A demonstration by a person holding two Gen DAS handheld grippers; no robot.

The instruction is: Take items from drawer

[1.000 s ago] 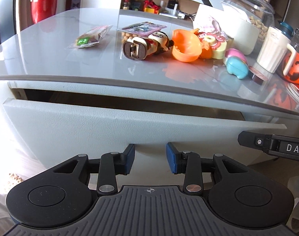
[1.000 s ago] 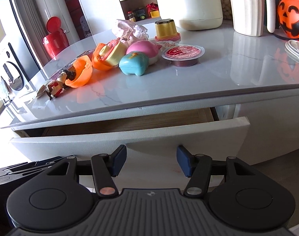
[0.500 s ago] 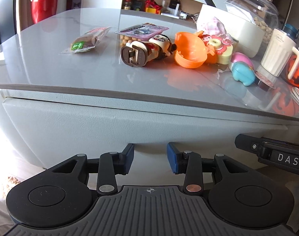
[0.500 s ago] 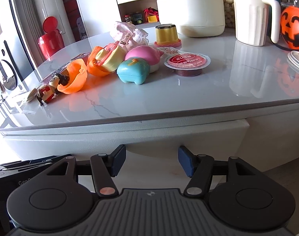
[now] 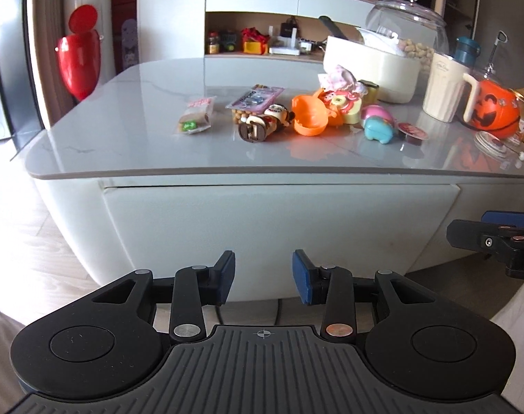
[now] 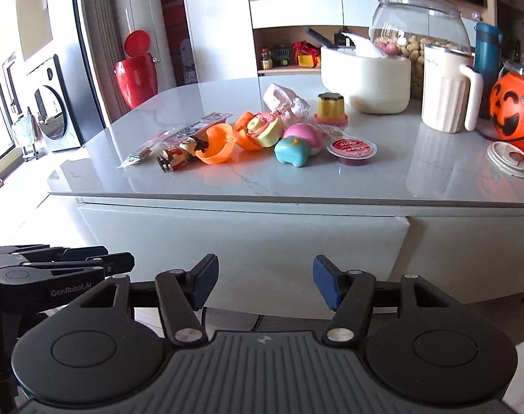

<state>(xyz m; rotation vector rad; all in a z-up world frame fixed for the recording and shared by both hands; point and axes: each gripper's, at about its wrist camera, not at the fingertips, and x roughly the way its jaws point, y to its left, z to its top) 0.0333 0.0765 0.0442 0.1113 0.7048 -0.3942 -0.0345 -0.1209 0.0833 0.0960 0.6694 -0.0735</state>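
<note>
The pale drawer front [image 5: 279,214] [image 6: 241,238] sits flush under the grey tabletop, shut. On the top lie several small items: a snack packet [image 5: 194,120], a doll figure [image 5: 265,122] [image 6: 179,153], an orange capsule half [image 5: 308,115] [image 6: 217,145], a teal toy [image 5: 377,131] [image 6: 291,151] and a red-lidded jelly cup [image 6: 351,148]. My left gripper [image 5: 263,276] is open and empty, back from the drawer front. My right gripper [image 6: 263,284] is open and empty too, likewise held off the drawer.
A white bowl [image 6: 365,79], a glass jar of nuts [image 6: 420,31], a cream jug [image 6: 448,96] and an orange pumpkin bucket [image 6: 514,110] stand at the back right of the grey tabletop [image 5: 124,145]. A red bin [image 5: 79,62] stands on the floor at left.
The drawer went from partly open to fully shut. Both grippers then drew back from the drawer front, so the whole table now shows.
</note>
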